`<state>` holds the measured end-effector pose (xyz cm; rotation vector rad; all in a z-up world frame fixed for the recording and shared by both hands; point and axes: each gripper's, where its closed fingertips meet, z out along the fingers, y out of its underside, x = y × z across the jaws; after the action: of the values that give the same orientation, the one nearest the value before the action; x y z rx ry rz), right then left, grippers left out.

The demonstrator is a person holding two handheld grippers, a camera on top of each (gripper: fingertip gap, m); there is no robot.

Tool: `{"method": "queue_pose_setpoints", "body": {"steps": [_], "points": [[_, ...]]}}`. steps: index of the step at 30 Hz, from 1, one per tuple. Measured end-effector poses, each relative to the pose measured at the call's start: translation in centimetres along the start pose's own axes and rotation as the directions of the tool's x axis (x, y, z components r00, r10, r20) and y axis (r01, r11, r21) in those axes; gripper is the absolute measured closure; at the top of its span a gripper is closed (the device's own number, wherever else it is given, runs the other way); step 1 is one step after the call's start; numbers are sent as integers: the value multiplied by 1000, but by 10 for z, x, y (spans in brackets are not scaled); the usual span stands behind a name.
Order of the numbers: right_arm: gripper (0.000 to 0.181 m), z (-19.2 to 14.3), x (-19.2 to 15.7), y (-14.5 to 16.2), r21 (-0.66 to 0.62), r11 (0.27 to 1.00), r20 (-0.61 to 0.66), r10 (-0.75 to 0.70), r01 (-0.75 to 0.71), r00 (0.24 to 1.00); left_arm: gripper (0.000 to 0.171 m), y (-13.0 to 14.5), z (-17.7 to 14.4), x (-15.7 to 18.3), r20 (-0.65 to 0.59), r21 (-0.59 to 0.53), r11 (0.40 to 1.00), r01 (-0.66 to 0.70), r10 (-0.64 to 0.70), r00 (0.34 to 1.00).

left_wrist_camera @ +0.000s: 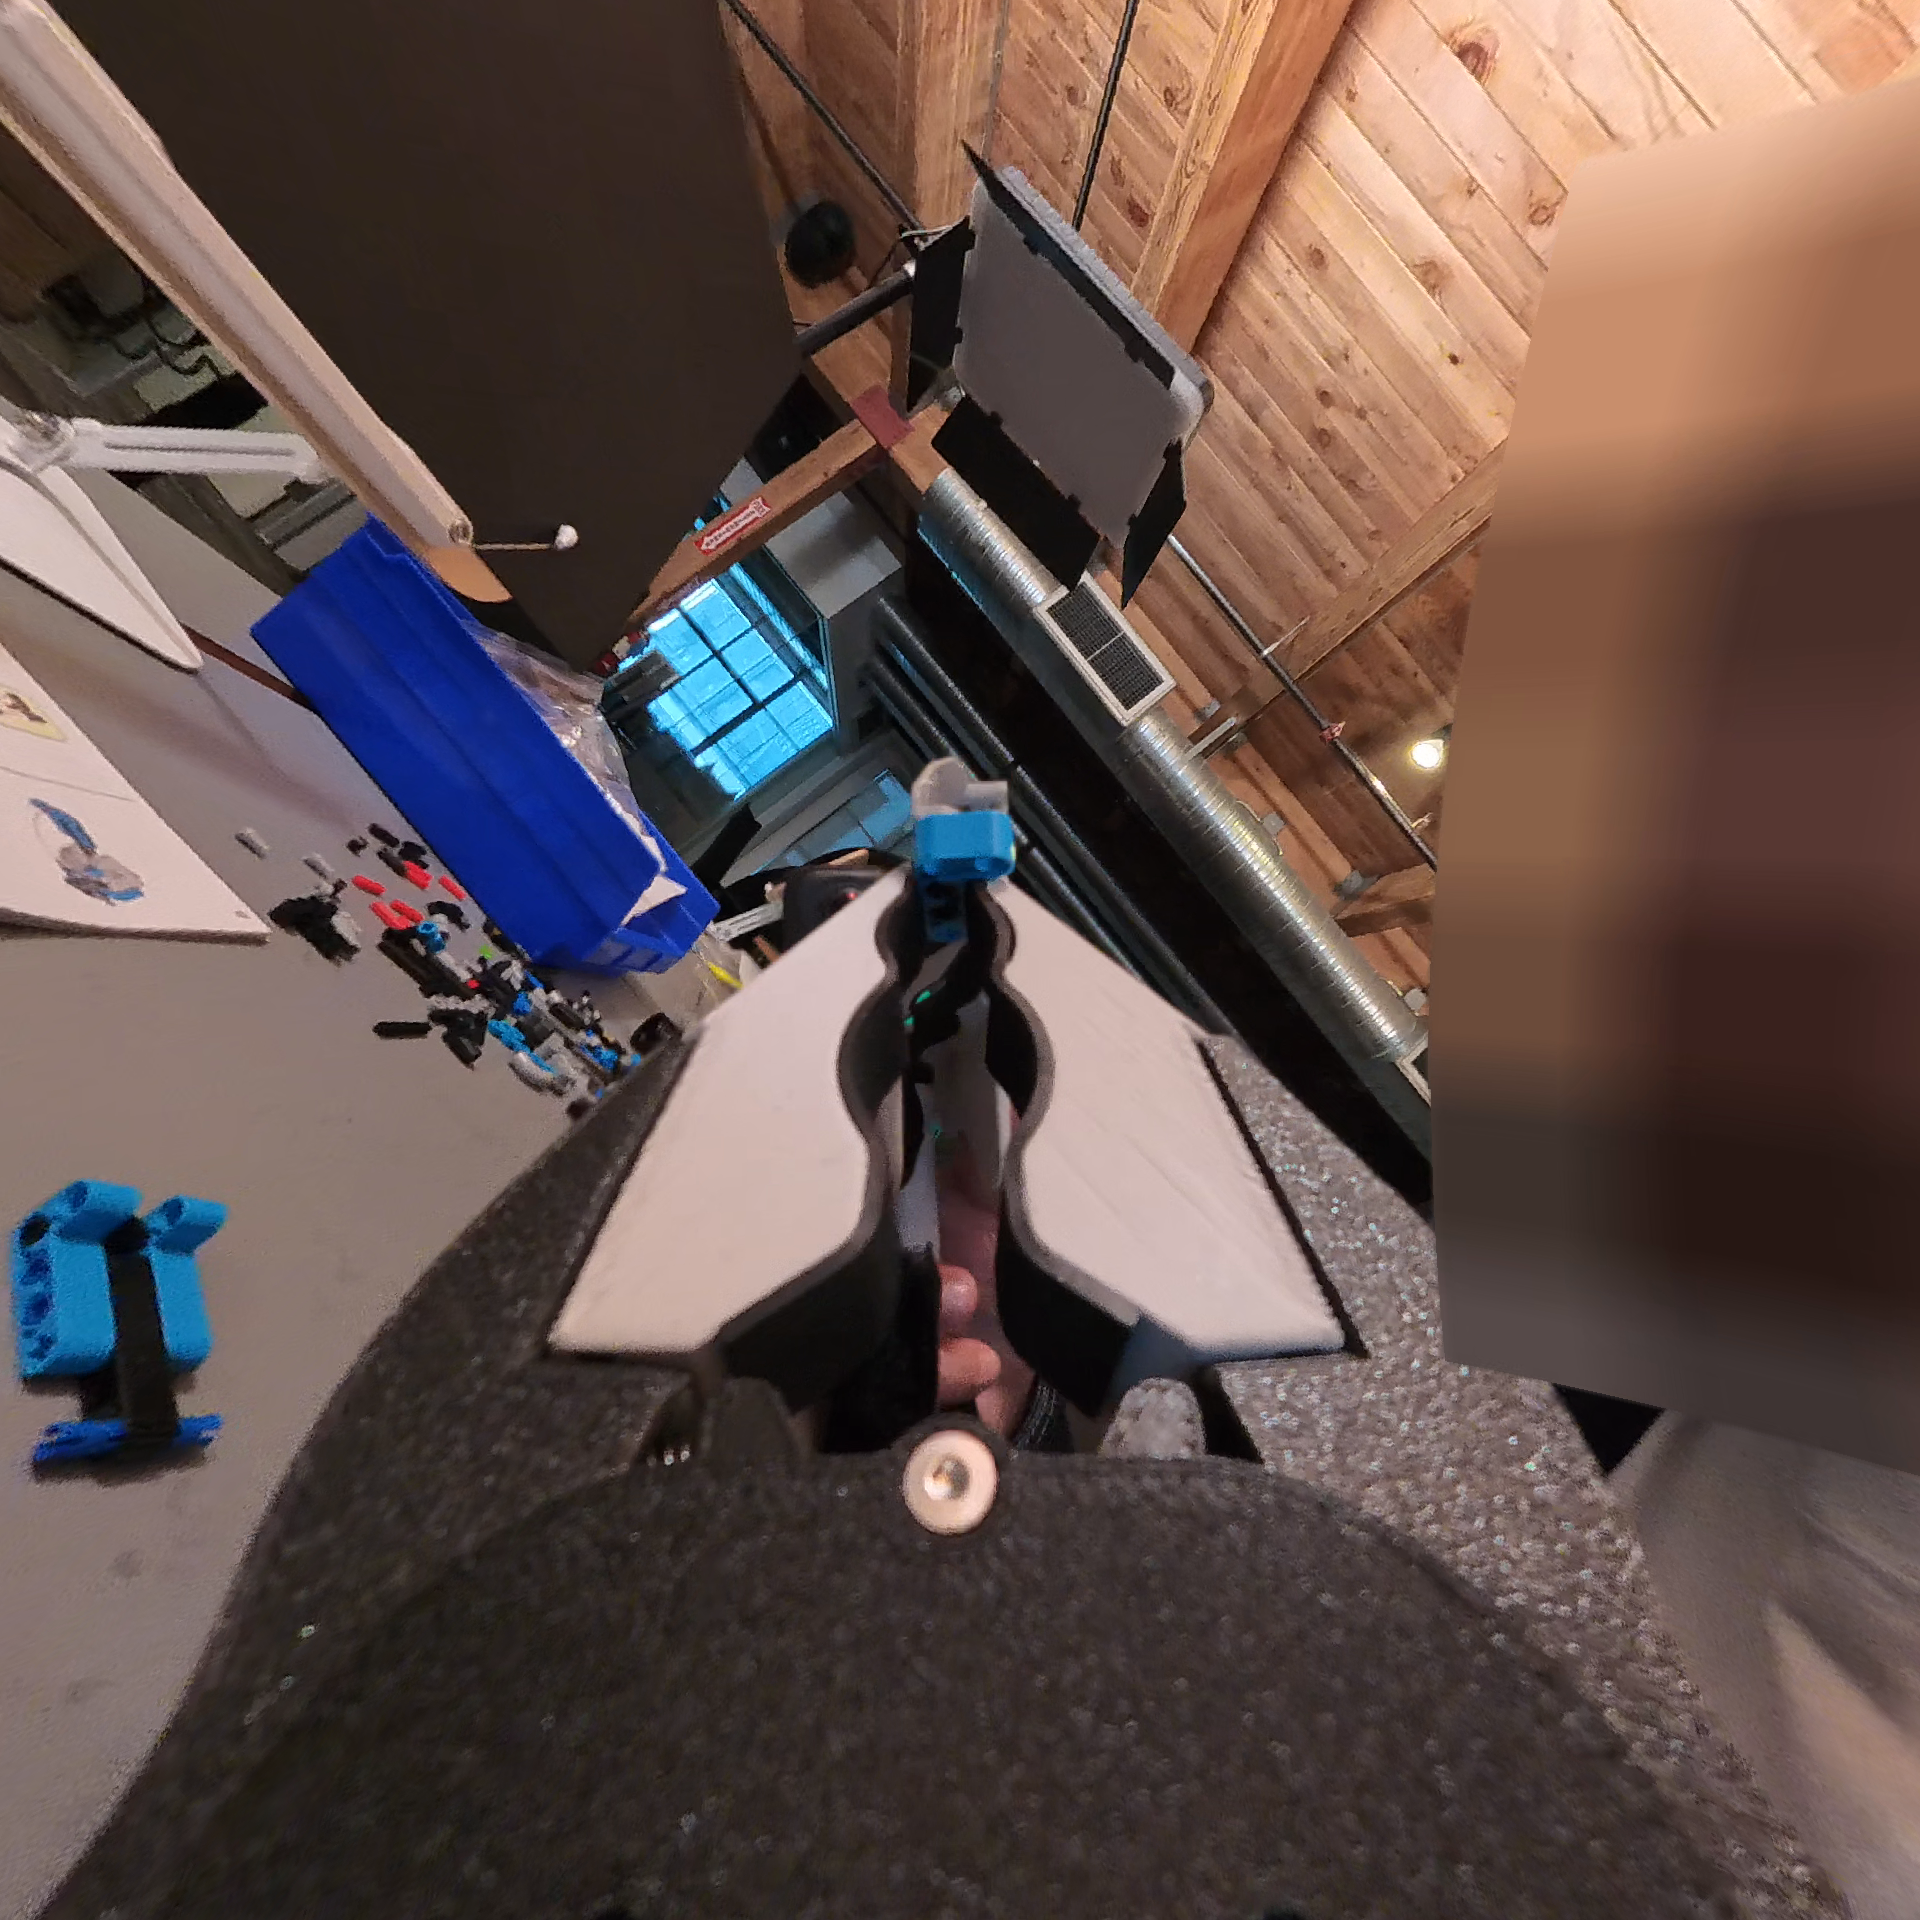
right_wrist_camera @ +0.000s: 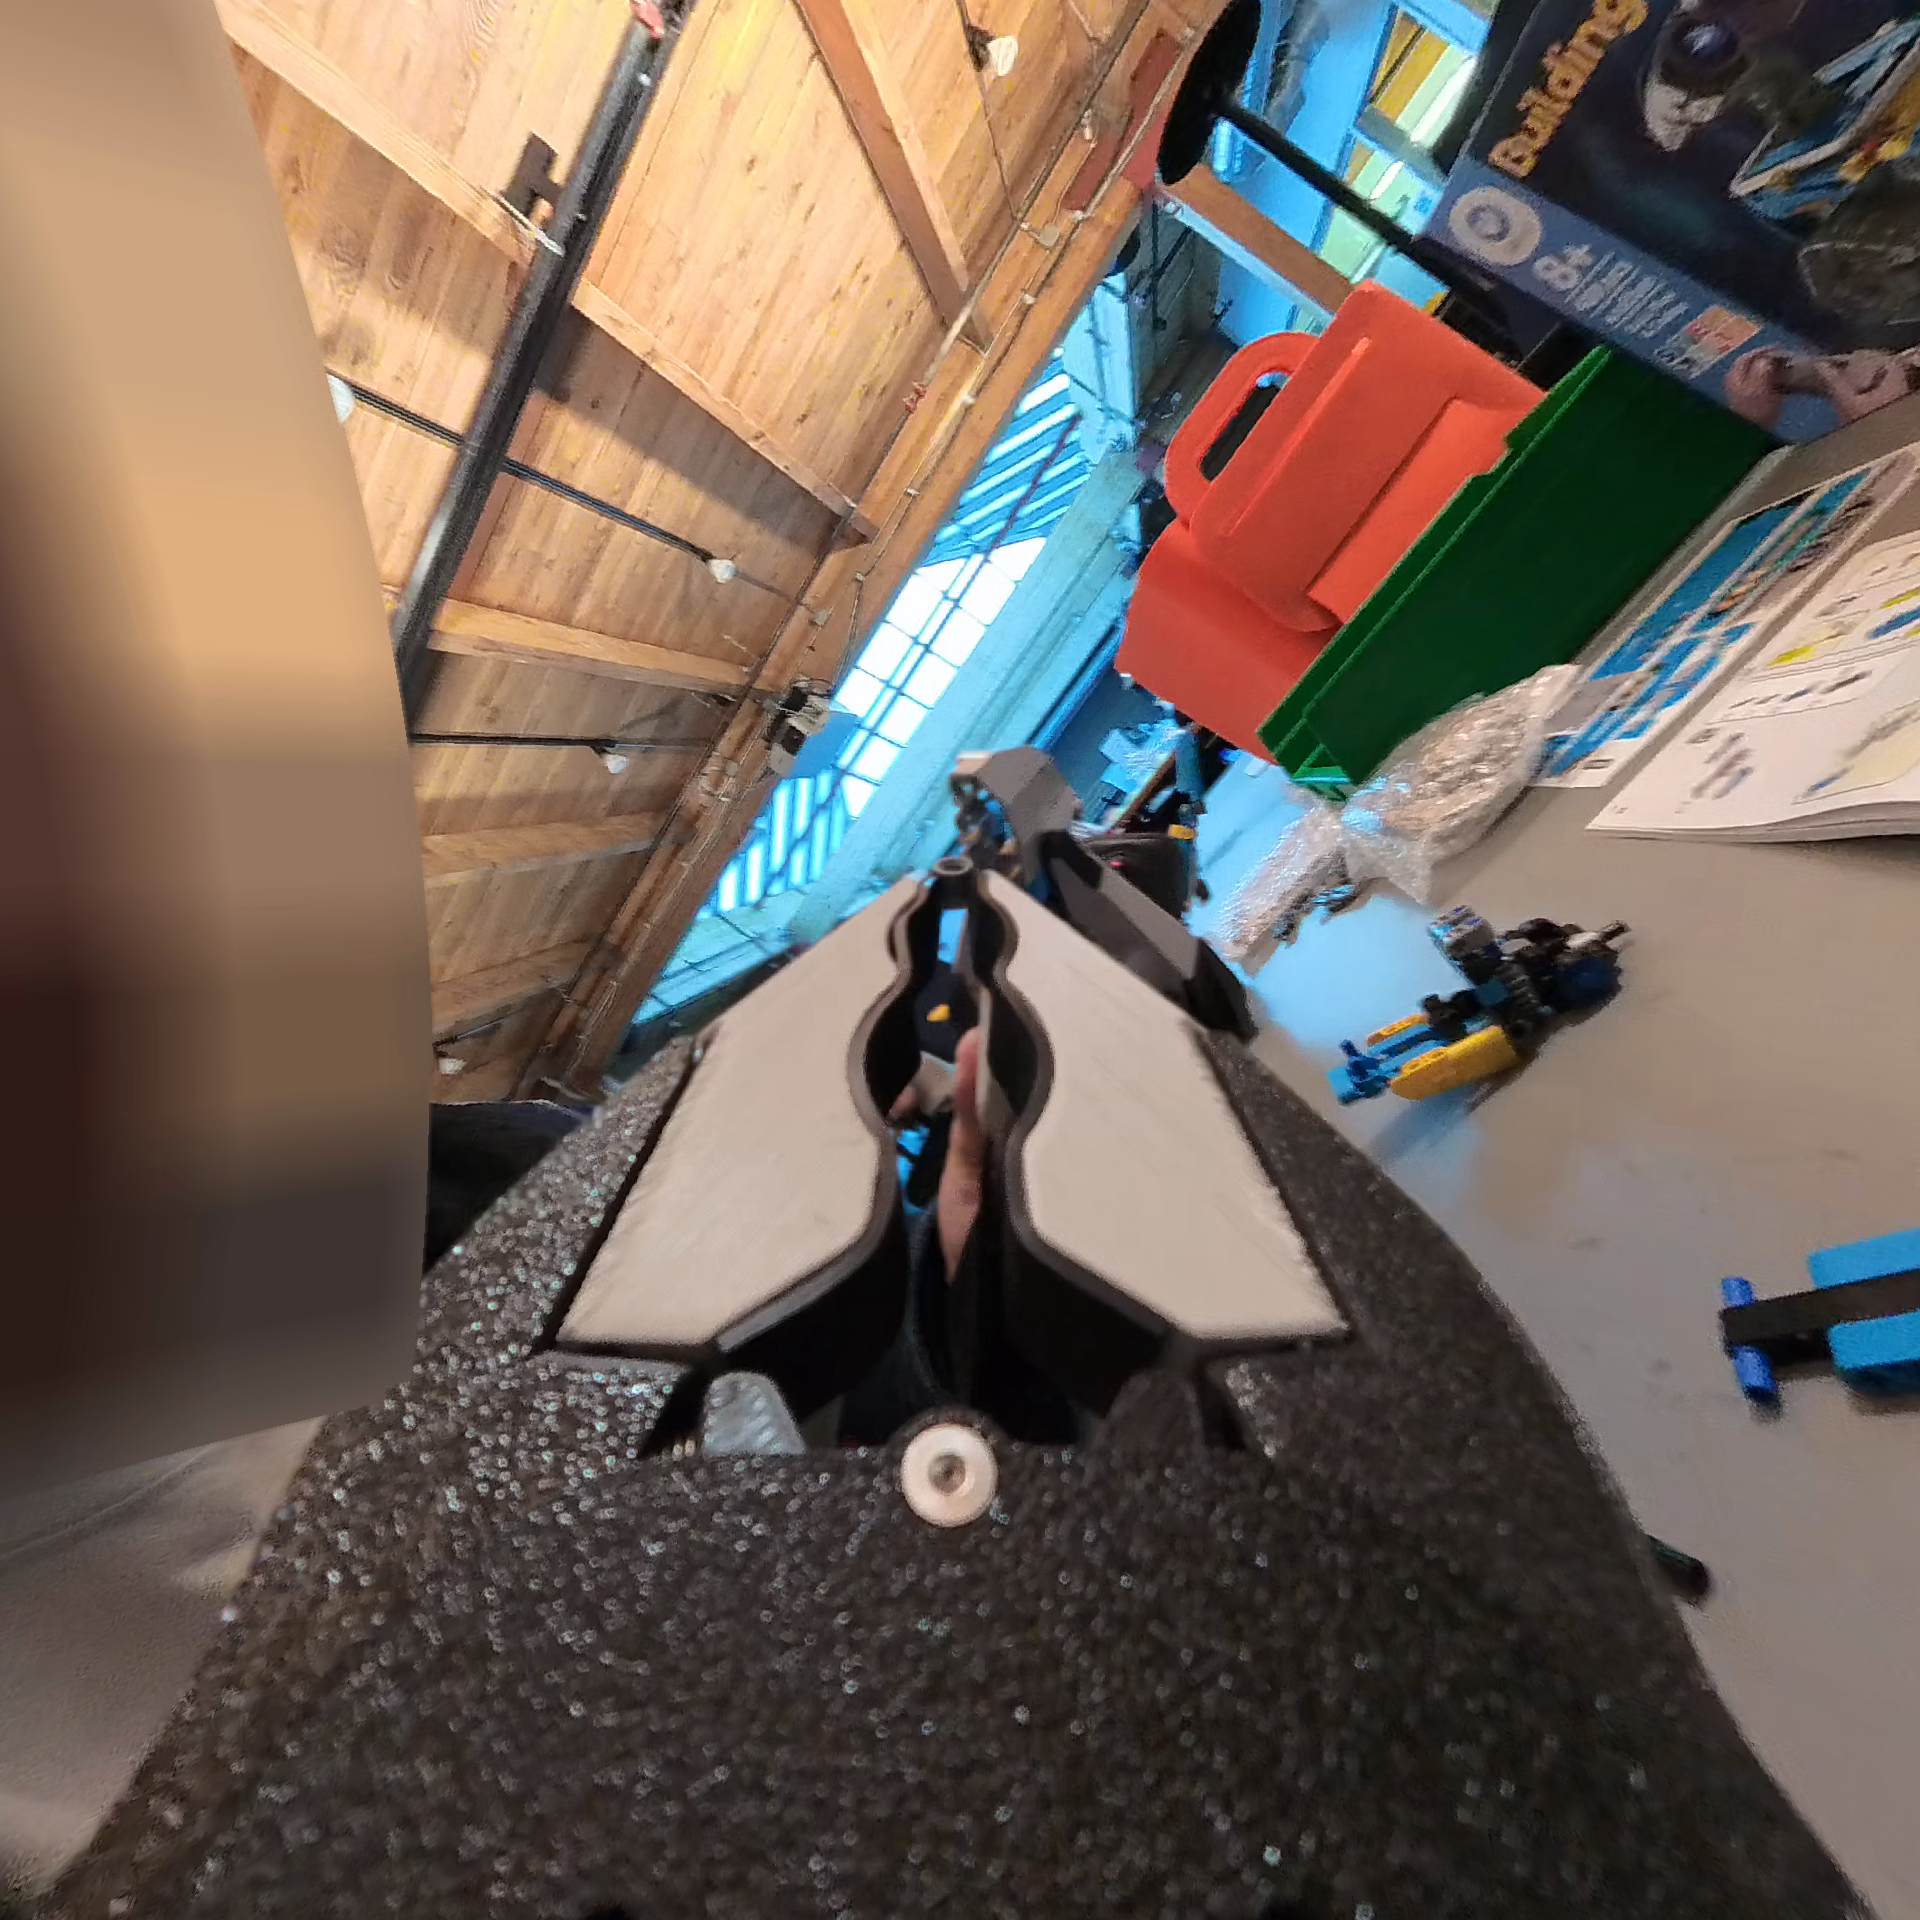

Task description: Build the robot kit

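Observation:
My left gripper [left_wrist_camera: 945, 909] is raised off the table and shut on a small toy-brick assembly [left_wrist_camera: 961, 840]. The assembly has a blue block with grey parts on top and a blue and black beam running down between the fingers. My right gripper [right_wrist_camera: 951, 896] is also raised and shut on a small dark pin-like piece [right_wrist_camera: 949, 868] at its tips. Just beyond it in the right wrist view are the other gripper's dark finger [right_wrist_camera: 1127, 940] and a grey part [right_wrist_camera: 1016, 781] of the assembly. A hand shows through the gap behind each pair of fingers.
On the grey table [left_wrist_camera: 260, 1091] lie a blue and black sub-assembly [left_wrist_camera: 109, 1309], several loose small pieces [left_wrist_camera: 468, 977], a blue bin [left_wrist_camera: 468, 748] and a booklet [left_wrist_camera: 73, 831]. The right wrist view shows a blue, yellow and black model [right_wrist_camera: 1486, 1008], plastic bags [right_wrist_camera: 1455, 779], a green bin [right_wrist_camera: 1507, 582], orange foam blocks [right_wrist_camera: 1309, 499] and open instructions [right_wrist_camera: 1787, 707]. The tips of both grippers are at nearly the same place.

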<state>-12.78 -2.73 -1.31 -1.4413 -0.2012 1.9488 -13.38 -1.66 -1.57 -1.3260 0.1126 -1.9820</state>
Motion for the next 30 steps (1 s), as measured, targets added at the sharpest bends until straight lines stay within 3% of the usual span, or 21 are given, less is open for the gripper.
{"method": "queue_pose_setpoints", "body": {"steps": [5,10,12,16,18,22,26,30], "points": [[177,-2,4,1,-35,996,-59,-82,80,995,165,1,0,-3,30,-11,1000,-24,24,999],[178,-5,15,-2,-43,994,-131,-106,101,986,164,-3,-2,-9,166,-54,973,-225,231,959],[179,-7,18,-5,-31,988,-179,-153,150,972,164,-3,-2,-8,236,-115,913,-392,408,882],[165,-5,26,1,-71,980,-247,-199,187,948,164,-5,-3,-5,345,-277,664,-695,744,573],[160,-2,25,4,-64,986,-229,-166,155,959,164,-1,0,0,327,-342,533,-774,840,434],[169,2,21,10,-61,990,-197,-137,127,971,164,4,2,1,317,-418,380,-825,912,260],[169,1,18,8,-57,987,-205,-162,153,965,164,4,2,2,309,-427,334,-840,927,212],[169,1,17,7,-52,988,-192,-150,142,970,164,4,2,3,311,-415,354,-838,921,234]]}}
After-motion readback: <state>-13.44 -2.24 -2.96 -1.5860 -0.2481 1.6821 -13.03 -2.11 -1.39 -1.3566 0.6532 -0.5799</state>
